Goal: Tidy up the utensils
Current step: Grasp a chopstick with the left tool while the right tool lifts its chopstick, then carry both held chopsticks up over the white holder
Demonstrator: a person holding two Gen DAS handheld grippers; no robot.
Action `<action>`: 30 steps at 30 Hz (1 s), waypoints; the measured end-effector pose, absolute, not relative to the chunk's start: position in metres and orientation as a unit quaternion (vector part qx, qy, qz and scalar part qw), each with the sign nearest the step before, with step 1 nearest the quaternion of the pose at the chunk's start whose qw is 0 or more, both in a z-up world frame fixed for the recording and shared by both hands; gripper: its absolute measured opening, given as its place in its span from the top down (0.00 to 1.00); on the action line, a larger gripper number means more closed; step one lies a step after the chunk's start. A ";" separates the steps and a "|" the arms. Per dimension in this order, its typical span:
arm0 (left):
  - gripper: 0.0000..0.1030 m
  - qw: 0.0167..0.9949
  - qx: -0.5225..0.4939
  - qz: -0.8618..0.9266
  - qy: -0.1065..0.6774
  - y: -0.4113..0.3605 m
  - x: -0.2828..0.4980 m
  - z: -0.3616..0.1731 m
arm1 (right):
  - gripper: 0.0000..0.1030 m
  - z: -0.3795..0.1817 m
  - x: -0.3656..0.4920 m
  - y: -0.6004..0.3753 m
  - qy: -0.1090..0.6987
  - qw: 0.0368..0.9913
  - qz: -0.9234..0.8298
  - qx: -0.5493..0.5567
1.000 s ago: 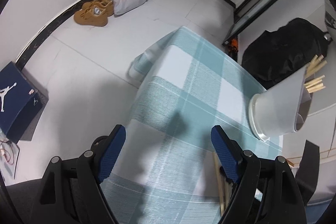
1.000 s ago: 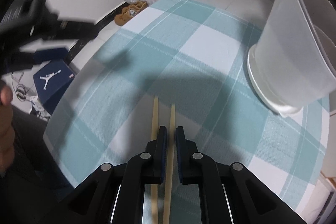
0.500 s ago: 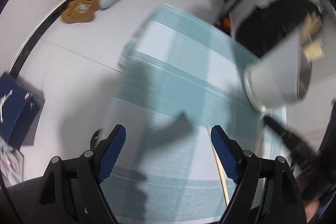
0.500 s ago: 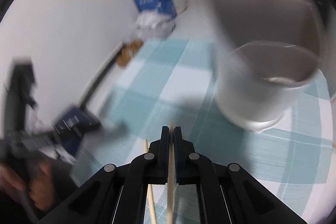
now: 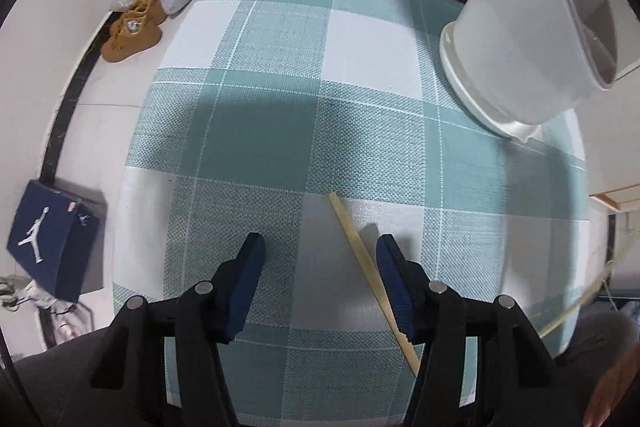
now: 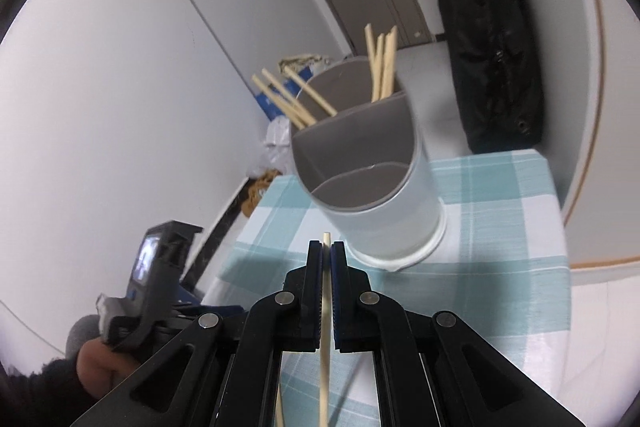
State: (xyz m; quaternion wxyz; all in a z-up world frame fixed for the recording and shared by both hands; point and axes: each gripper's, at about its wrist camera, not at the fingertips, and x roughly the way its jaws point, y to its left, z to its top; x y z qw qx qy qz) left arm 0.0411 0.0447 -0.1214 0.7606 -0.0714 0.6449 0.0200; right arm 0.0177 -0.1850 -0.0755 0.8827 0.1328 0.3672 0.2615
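Now, right gripper [image 6: 326, 251]: clamped tight on a single wooden chopstick [image 6: 325, 339], whose pale tip pokes out just past the blue pads.
Held chopstick, position: it runs back between the jaws along the tool's length, raised off the checked tablecloth [image 6: 500, 195].
Holder [image 6: 372, 187]: a white, divided cylinder on a round base, ahead of the right gripper and just beyond the chopstick's tip; it looks tilted in this view.
Holder contents: several chopsticks [image 6: 382, 65] stand in the far compartments; the nearest compartment shows no sticks.
Left gripper [image 5: 320, 251]: jaws closing, pointing down at the table, pads not yet pressing on anything.
Second chopstick [image 5: 362, 255]: lies flat on the cloth, slanting between the left gripper's jaws, close against the right-hand blue pad [image 5: 394, 287] and well clear of the left-hand one; its lower end passes behind that finger.
Holder from the left view: at the table's far right, well apart from the lying chopstick.
Floor: tan shoes [image 5: 132, 29] and a blue box [image 5: 52, 239] beside the table.
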 end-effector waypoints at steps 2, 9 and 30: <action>0.53 0.757 -0.033 0.027 0.652 0.035 0.043 -0.124 | 0.97 -0.075 0.020 -0.188 0.361 0.883 0.263 0.140; 0.95 0.749 0.008 0.020 0.663 0.013 0.047 -0.124 | 0.97 -0.079 0.014 -0.206 0.362 0.883 0.249 0.167; 0.99 0.892 -0.064 -0.039 0.446 0.019 0.008 -0.020 | 0.97 -0.067 -0.001 -0.208 0.329 0.899 0.240 0.161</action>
